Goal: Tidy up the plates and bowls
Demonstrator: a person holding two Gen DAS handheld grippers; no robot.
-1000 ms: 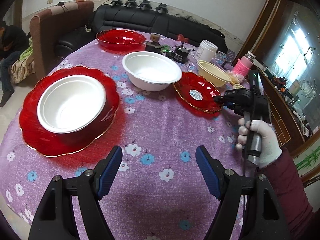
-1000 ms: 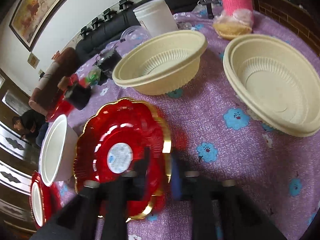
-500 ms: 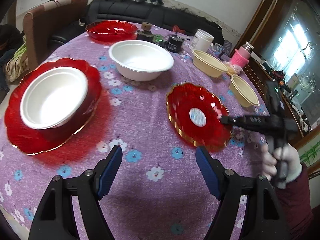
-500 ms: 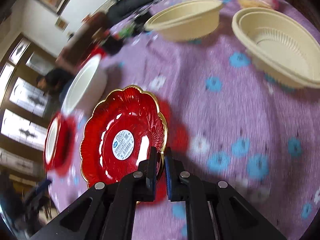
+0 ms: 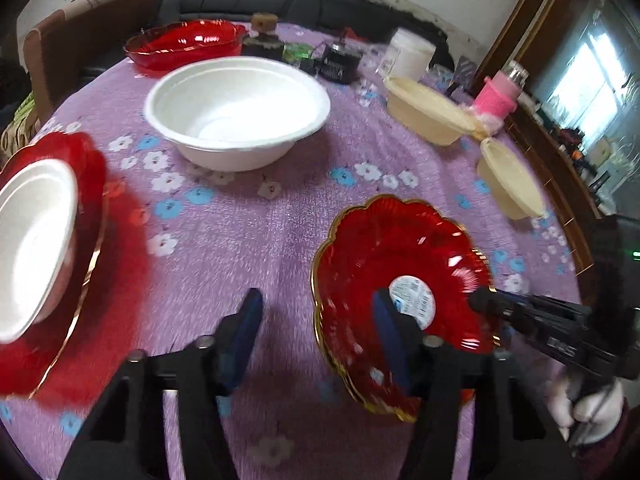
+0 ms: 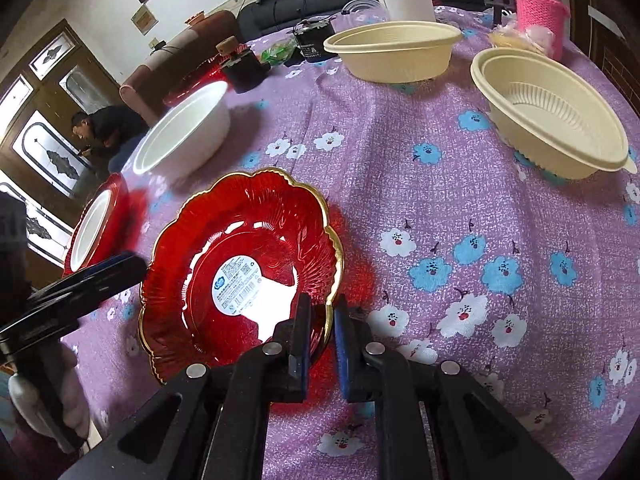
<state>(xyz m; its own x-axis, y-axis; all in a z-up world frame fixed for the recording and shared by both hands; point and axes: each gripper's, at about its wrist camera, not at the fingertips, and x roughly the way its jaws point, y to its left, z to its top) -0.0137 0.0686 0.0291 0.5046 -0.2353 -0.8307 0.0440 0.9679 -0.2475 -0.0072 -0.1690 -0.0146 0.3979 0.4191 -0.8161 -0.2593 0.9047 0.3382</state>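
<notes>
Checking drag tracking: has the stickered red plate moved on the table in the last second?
Yes. The stickered red plate, pinched at its rim by the right gripper, has come away from the white bowl it sat beside, toward the near table edge.

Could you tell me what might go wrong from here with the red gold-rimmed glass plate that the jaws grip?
1. The right gripper pinches only the rim of the red gold-rimmed glass plate, which tilts, so it may slip or pivot out.
2. The left gripper, its jaws having just been closing, straddles the plate's opposite rim and could knock it.
3. The white foam bowl stands nearby and could be bumped.
</notes>
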